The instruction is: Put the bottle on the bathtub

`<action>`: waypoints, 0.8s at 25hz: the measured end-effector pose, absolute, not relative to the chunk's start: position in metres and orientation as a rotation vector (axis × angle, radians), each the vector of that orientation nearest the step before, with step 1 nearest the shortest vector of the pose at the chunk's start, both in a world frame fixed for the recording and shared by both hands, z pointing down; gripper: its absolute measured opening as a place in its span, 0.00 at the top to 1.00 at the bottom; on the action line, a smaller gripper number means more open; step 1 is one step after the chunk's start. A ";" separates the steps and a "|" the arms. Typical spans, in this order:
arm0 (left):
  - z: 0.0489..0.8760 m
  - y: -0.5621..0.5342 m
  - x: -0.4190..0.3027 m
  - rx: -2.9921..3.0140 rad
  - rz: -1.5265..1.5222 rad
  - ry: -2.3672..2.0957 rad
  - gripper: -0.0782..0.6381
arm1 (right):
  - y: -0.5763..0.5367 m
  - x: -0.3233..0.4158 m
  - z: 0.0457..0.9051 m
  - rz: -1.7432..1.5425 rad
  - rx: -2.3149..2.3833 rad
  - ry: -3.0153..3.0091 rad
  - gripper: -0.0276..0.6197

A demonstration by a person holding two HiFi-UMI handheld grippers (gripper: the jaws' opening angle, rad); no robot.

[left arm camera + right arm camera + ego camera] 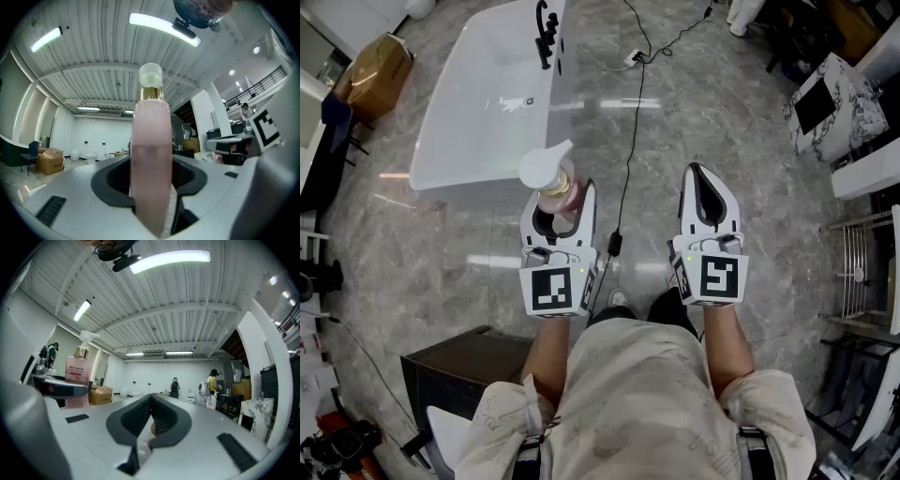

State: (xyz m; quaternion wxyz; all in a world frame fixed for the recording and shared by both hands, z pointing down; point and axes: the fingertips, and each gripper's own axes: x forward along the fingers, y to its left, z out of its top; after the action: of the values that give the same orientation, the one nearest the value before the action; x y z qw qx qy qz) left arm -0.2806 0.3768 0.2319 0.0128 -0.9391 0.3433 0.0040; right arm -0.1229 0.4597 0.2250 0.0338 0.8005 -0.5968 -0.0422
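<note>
A pink pump bottle (555, 186) with a white pump head and gold collar stands upright in my left gripper (559, 208), which is shut on its body. The left gripper view shows the bottle (151, 164) clamped between the two grey jaws. It hangs just in front of the near end of the white bathtub (459, 112), which lies on the floor at upper left with a black tap (546, 33) on its right rim. My right gripper (707, 192) is held beside it, shut, with nothing in it; from its own view the bottle (77, 376) shows at the left.
A black cable (628, 159) runs along the marble floor between the grippers. A cardboard box (377, 64) sits left of the tub. A dark cabinet (464, 370) stands at lower left. Marble-patterned fixtures (830, 103) and a rack (862, 258) line the right side. People stand far back (213, 387).
</note>
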 end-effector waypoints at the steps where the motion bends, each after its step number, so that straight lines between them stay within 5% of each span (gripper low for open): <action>1: 0.233 0.377 -0.275 -2.923 0.012 1.071 0.58 | 0.460 -0.116 0.226 -0.127 2.467 -1.836 0.97; 20: 0.240 0.420 -0.124 -2.904 -0.072 1.093 0.58 | 0.495 0.043 0.247 -0.003 2.535 -1.928 0.97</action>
State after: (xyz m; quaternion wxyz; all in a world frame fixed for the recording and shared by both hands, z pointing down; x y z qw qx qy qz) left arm -0.1241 0.4201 0.2398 0.0190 -0.9355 0.3520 -0.0233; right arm 0.0428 0.4951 0.2471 -0.0217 0.7958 -0.6052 -0.0010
